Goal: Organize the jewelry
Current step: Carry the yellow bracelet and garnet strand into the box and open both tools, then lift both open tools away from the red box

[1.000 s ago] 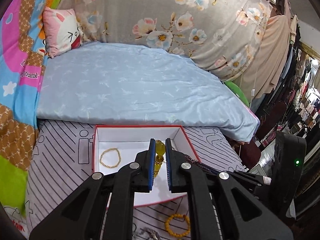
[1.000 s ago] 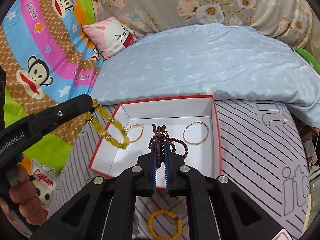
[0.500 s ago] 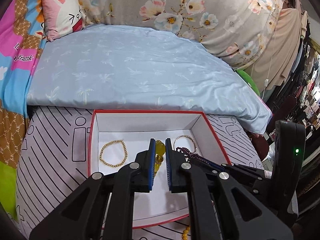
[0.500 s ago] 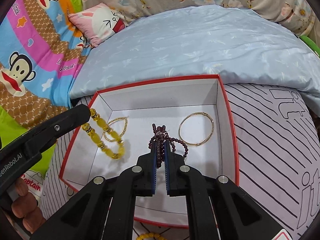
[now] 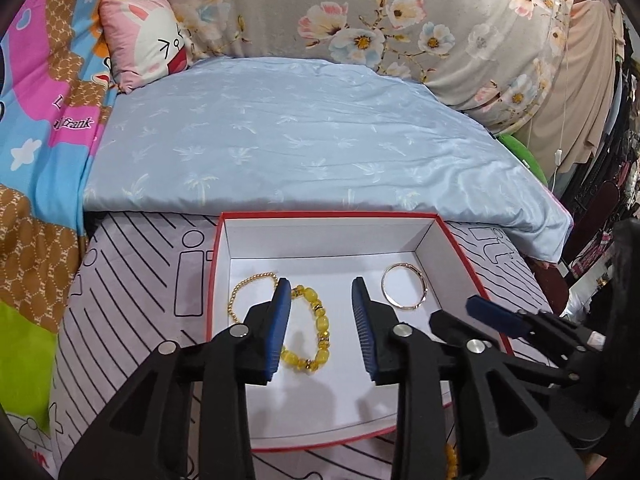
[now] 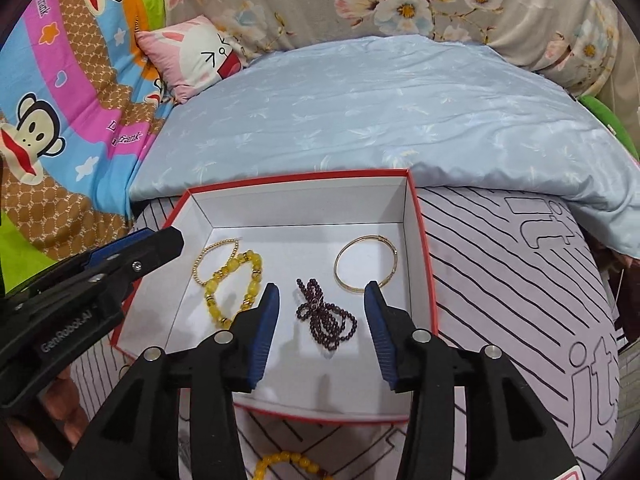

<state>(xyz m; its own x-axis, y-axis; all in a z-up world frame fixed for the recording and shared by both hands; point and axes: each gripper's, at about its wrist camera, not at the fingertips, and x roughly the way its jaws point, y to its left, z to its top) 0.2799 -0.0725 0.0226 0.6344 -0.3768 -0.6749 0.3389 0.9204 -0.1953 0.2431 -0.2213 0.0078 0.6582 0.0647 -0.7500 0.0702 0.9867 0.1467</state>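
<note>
A red-edged white box lies on the striped bed cover. In it are a yellow bead bracelet, a thin gold bead bracelet, a gold bangle and a dark red bead string. My left gripper is open and empty above the yellow bracelet. My right gripper is open and empty above the dark red beads; its fingers show at the right of the left wrist view.
Another yellow bead bracelet lies on the cover in front of the box. A light blue quilt lies behind the box, with a pink pillow and floral bedding at the back. Hanging clothes are at the far right.
Both grippers opened. The yellow bracelet dropped from the left gripper and the dark red beads from the right gripper; both now lie on the box floor.
</note>
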